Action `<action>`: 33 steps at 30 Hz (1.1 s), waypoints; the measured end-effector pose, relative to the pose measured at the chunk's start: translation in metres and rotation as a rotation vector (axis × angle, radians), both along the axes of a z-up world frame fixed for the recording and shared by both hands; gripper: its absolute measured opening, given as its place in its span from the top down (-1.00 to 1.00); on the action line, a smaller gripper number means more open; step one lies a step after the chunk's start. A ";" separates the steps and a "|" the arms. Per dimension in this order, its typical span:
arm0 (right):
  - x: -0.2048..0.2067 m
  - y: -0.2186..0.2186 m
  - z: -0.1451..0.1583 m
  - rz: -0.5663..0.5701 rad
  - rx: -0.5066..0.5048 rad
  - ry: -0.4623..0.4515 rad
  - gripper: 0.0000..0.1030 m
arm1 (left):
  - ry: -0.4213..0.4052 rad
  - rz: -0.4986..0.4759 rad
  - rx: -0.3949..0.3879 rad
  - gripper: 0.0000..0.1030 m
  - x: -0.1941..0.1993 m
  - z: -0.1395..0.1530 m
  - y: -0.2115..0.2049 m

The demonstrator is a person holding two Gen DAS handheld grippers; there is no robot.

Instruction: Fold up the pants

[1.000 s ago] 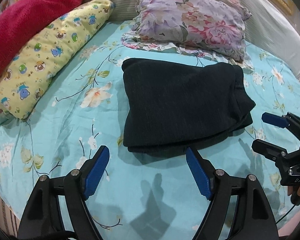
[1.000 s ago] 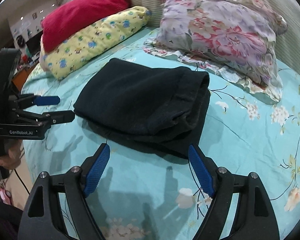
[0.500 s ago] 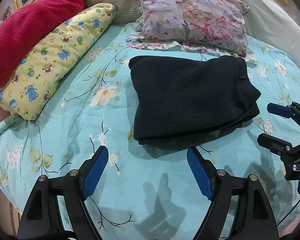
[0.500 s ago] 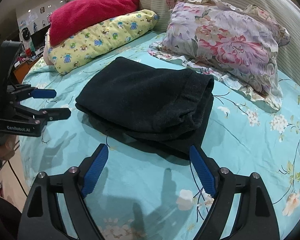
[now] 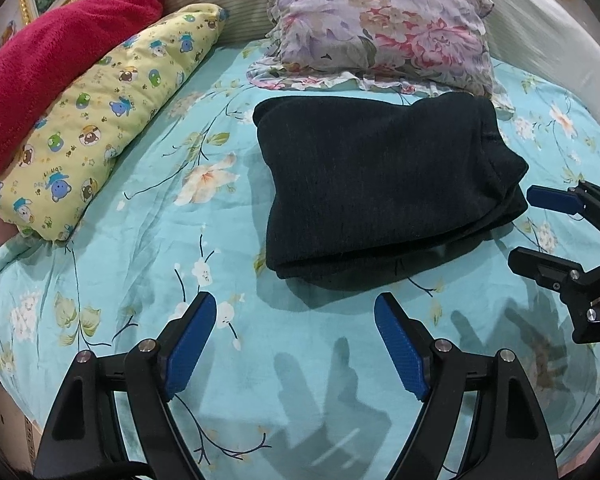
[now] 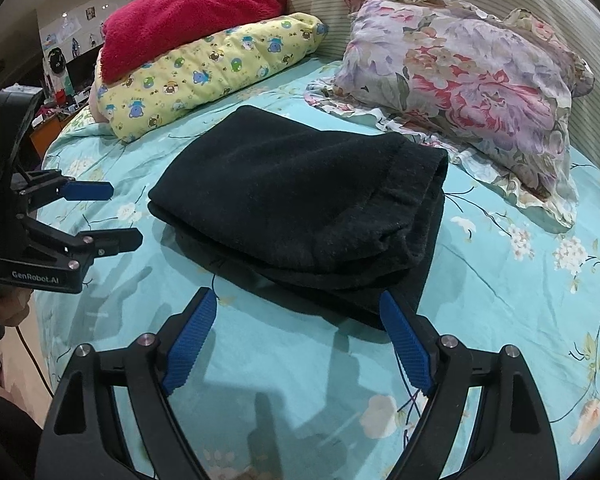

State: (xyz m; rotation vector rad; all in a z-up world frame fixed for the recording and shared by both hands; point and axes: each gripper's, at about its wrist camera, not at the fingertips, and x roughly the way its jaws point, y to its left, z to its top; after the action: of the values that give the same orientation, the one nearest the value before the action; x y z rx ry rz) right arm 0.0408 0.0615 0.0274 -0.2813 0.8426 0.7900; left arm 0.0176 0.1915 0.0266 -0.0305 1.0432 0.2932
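The black pants point(image 5: 384, 184) lie folded in a thick stack on the turquoise floral bed sheet point(image 5: 148, 240); they also show in the right wrist view point(image 6: 300, 208). My left gripper point(image 5: 295, 304) is open and empty, hovering just short of the stack's near edge; it shows from the side in the right wrist view point(image 6: 118, 214). My right gripper point(image 6: 298, 300) is open and empty, its tips at the stack's near edge; it shows at the right in the left wrist view point(image 5: 524, 226).
A floral pillow point(image 5: 380, 28) lies behind the pants by the headboard. A yellow cartoon-print pillow point(image 5: 112, 108) and a red blanket point(image 5: 48, 56) lie at the left. The bed's edge curves along the near left side.
Both grippers have drawn back slightly and lifted from the pants; the stack sits a little farther from the fingertips. Both stay open.
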 end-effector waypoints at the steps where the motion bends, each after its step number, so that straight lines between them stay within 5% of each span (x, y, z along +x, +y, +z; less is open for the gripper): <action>1: 0.001 0.001 0.000 0.002 0.003 0.002 -0.63 | -0.001 -0.001 0.000 -0.59 0.000 0.000 0.000; 33: 0.014 0.001 -0.001 -0.036 0.003 -0.007 -0.63 | 0.003 -0.012 0.001 -0.60 0.008 -0.005 0.000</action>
State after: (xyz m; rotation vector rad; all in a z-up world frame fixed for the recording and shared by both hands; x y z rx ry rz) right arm 0.0548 0.0625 0.0268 -0.2651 0.8380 0.7562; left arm 0.0257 0.1911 0.0220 -0.0229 1.0454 0.2835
